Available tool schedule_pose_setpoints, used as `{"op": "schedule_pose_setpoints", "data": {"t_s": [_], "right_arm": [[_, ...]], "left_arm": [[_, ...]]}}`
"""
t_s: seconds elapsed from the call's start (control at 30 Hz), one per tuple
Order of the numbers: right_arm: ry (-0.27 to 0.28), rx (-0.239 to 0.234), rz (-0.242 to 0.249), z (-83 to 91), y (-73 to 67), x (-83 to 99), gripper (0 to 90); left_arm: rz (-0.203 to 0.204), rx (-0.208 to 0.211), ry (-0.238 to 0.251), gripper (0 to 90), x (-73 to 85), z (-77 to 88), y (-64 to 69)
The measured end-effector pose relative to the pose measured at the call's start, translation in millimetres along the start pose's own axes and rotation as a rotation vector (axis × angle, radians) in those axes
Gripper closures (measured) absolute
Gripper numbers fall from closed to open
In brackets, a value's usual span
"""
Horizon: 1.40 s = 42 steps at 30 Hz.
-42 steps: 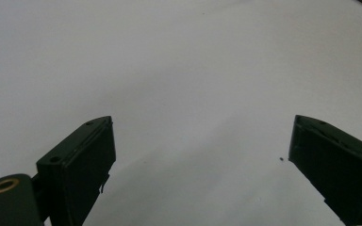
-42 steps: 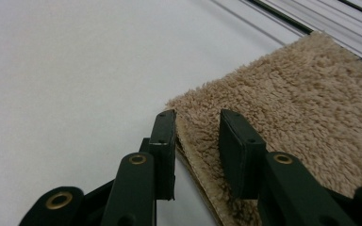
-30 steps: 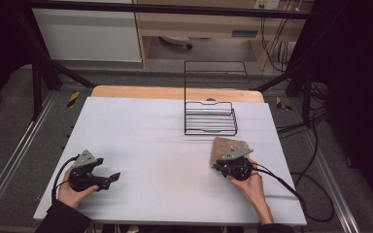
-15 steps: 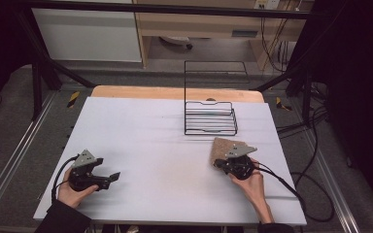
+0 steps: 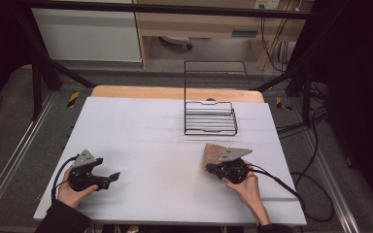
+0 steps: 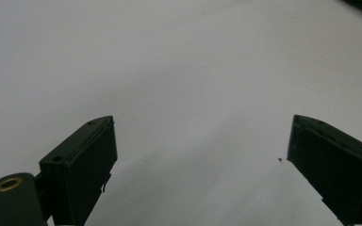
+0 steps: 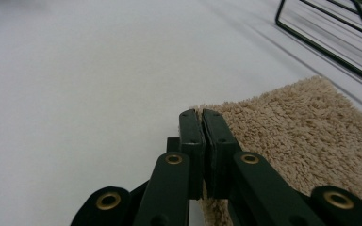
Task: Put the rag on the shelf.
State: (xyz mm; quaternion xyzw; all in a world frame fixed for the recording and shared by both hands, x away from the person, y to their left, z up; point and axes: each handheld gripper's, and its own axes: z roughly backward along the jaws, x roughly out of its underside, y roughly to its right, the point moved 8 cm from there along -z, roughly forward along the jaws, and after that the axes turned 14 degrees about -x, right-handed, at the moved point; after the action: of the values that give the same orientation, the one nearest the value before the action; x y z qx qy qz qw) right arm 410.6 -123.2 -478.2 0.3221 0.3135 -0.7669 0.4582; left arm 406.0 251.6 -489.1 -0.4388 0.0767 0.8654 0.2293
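The right hand-held gripper (image 7: 201, 115) is clamped on the towel's (image 7: 301, 136) near corner, beside the wire rack (image 5: 210, 118). Lift it slowly so the pinch holds; the left hand-held gripper (image 6: 200, 155) waits apart on the surface (image 5: 141, 131)

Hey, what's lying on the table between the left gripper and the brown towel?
Nothing: in the high view, bare white table separates the left gripper from the brown towel.

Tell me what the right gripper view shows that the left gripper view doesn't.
Right gripper view alone: the right gripper, jaws shut on the corner edge of a tan towel, with part of the black wire rack beyond. Left gripper view alone: the left gripper, jaws wide apart with nothing between them. Shared: the bare white table beneath each gripper.
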Motion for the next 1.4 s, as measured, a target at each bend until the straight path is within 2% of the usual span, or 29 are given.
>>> {"op": "schedule_pose_setpoints", "data": {"t_s": [0.17,0.5,0.63,0.83,0.93,1.07,1.17,1.23,1.33,1.4], "right_arm": [[0.012,-0.045,0.018,-6.5,-12.1,-5.3,87.9],[0.008,-0.094,0.041,-21.7,-31.1,-12.7,87.9],[0.01,-0.128,0.047,-27.3,-39.1,-15.0,88.0],[-0.015,-0.177,0.067,-36.1,-52.8,-14.5,87.8],[-0.033,-0.195,0.066,-39.7,-55.2,-11.2,87.7],[-0.041,-0.196,0.057,-42.2,-54.5,-8.9,86.0],[-0.038,-0.19,0.051,-42.0,-53.1,-8.9,76.8],[-0.024,-0.185,0.045,-38.7,-51.5,-10.9,73.7],[0.026,-0.155,0.026,-26.7,-44.7,-15.0,67.6],[0.056,-0.109,0.002,-15.8,-35.6,-15.3,62.2]], "left_arm": [[0.0,0.0,0.0,8.6,-0.1,0.1,0.1],[0.0,0.0,0.0,8.6,-0.1,0.0,0.2],[0.0,0.0,0.0,8.6,-0.1,0.1,0.2],[-0.001,0.001,0.0,8.6,-0.2,0.3,0.4],[0.0,0.001,-0.001,8.6,-0.2,0.3,0.4],[-0.001,0.001,-0.001,8.6,-0.2,0.0,0.6],[-0.002,0.001,-0.002,8.6,-0.2,0.1,0.8],[-0.001,0.0,-0.002,8.6,-0.3,0.1,0.9],[-0.001,0.0,-0.004,8.5,-0.2,0.0,0.8],[-0.003,0.001,-0.008,8.5,-0.1,-0.4,1.1]]}}
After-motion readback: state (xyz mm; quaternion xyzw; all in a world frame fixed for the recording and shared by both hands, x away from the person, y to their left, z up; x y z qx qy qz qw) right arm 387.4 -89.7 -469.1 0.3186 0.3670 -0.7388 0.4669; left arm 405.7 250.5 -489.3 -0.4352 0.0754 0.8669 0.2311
